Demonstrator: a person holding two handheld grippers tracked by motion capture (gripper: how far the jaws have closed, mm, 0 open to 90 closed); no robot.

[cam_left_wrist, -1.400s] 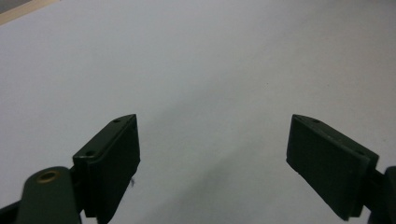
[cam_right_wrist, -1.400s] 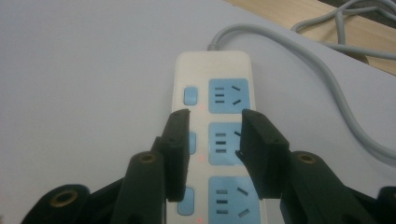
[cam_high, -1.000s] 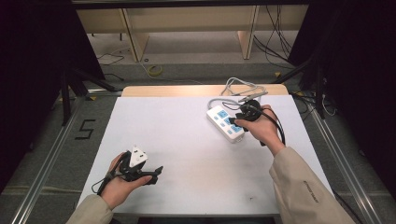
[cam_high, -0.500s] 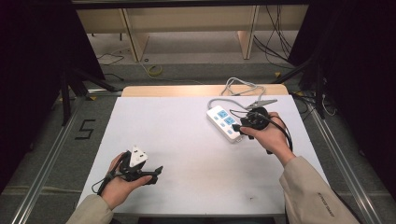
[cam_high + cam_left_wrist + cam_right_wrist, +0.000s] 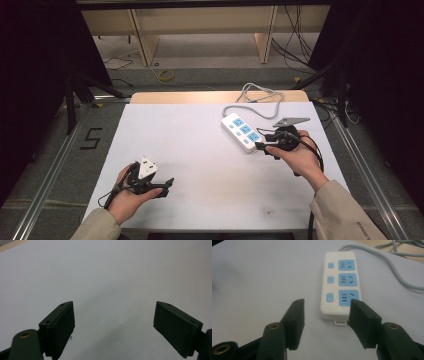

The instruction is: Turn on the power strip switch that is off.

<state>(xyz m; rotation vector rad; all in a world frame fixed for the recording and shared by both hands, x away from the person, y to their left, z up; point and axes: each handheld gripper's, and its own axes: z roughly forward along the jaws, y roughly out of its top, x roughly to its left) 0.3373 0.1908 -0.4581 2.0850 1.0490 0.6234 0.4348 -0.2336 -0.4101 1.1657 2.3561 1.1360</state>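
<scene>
A white power strip (image 5: pixel 243 131) with three blue sockets lies on the white table at the right, and its grey cable (image 5: pixel 257 95) loops off the far edge. My right gripper (image 5: pixel 261 146) hovers at the strip's near end, pointing at it. In the right gripper view the strip (image 5: pixel 339 285) lies just ahead of the right gripper (image 5: pixel 327 302). Its jaws have just been opening and stand apart, with nothing pressed between them. My left gripper (image 5: pixel 166 186) rests at the front left, far from the strip. The left gripper (image 5: pixel 114 305) is wide open over bare table.
The white tabletop (image 5: pixel 200 150) ends in a wooden strip (image 5: pixel 175 96) at the far edge. Metal rails run along both sides. A "5" mark (image 5: pixel 91 138) is on the floor at the left. The cable (image 5: pixel 397 272) curves away right of the strip.
My right hand has drawn back from over the power strip, toward the right and nearer to the person. The strip has stayed in place. The left hand has not moved.
</scene>
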